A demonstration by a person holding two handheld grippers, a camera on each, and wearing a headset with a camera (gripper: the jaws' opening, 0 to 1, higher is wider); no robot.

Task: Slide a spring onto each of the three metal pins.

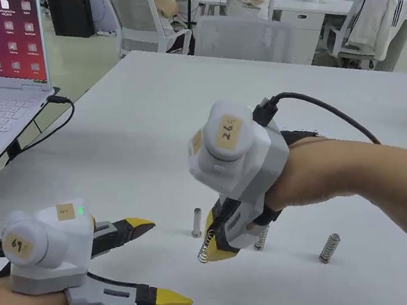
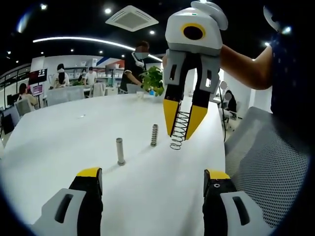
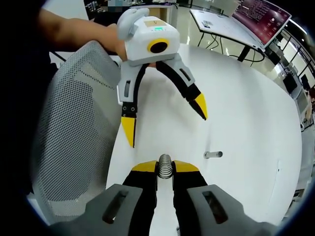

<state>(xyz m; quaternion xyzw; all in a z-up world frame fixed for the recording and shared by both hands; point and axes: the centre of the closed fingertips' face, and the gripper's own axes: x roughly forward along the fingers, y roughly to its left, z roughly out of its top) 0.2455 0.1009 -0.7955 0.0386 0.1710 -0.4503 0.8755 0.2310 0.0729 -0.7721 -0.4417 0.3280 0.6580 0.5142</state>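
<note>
- The loose spring [image 2: 180, 130] was pinched between the yellow tips of the right gripper [image 1: 215, 244], slanting down out of the jaws. Its lower end was close to the table top; I could not tell whether it touched.
- In the right gripper view the coil's open end faced the camera, with the two jaws pressed in on it from either side.
- The bare pin [image 1: 196, 223] stood upright just to the left of the loose spring, apart from it and with nothing on it.
- A second pin [image 1: 260, 239], already wearing a spring, stood just right of the right gripper and was partly hidden behind it.
- The third pin [image 1: 329, 248], also sleeved in a spring, stood further to the right, well clear of the gripper.
- The left gripper [image 1: 159, 264] hung at the near left, its jaws spread wide and holding nothing, pointing towards the pins.
- All of this sat on a white table [image 1: 139, 129].
- A laptop [image 1: 8, 54] lay open at the far left edge, a black cable [image 1: 45, 132] running from its side.
- Office chairs [image 1: 145, 20] and desks stood beyond the far edge.
</note>
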